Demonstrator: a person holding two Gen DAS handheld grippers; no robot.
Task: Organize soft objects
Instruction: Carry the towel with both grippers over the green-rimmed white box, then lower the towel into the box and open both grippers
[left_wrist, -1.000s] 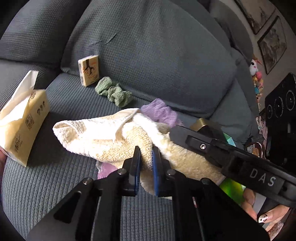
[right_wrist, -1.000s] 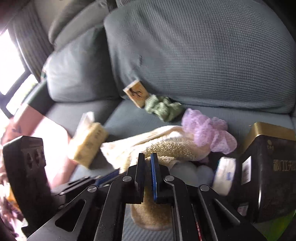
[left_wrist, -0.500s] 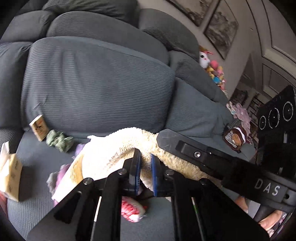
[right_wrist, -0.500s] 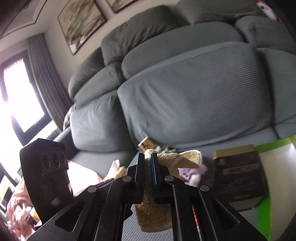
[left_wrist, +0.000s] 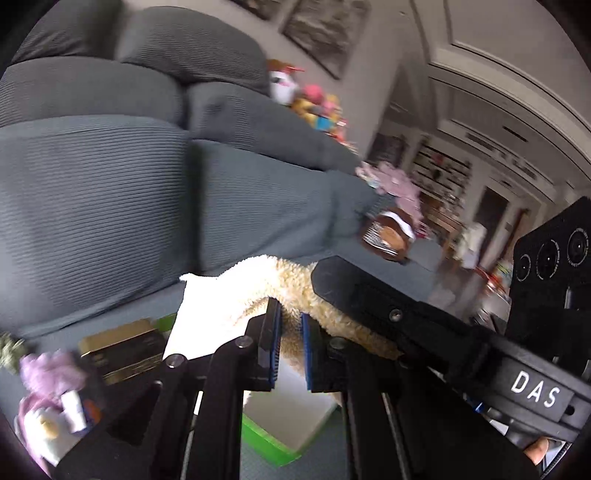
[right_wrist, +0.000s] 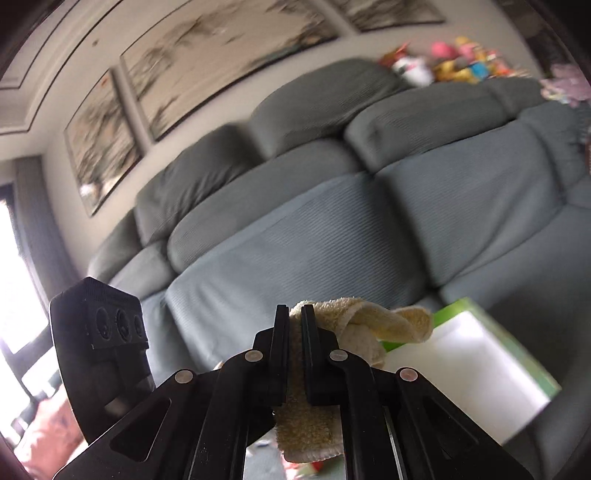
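Observation:
A cream terry towel (left_wrist: 236, 291) hangs in the air between both grippers, above the grey sofa seat. My left gripper (left_wrist: 290, 314) is shut on one part of it. My right gripper (right_wrist: 294, 314) is shut on another part of the towel (right_wrist: 354, 325), whose loose end dangles below the fingers. The right gripper's black body (left_wrist: 424, 325) crosses the left wrist view at the right. A green-rimmed white bin (right_wrist: 476, 362) lies on the seat below and to the right of the towel; it also shows under the left fingers as the bin (left_wrist: 273, 439).
On the seat at lower left lie a gold-lidded dark tin (left_wrist: 122, 350), a purple fluffy item (left_wrist: 48, 373), a small white tube (left_wrist: 74, 406) and a green cloth (left_wrist: 11, 350). Plush toys (right_wrist: 454, 62) sit along the sofa back (right_wrist: 314, 240). A brown plush (left_wrist: 388, 232) rests on the right.
Both grippers have lifted the towel off the sofa seat and swung it to the right, toward the green-rimmed bin. The tissue box and small wooden block have dropped out of view.

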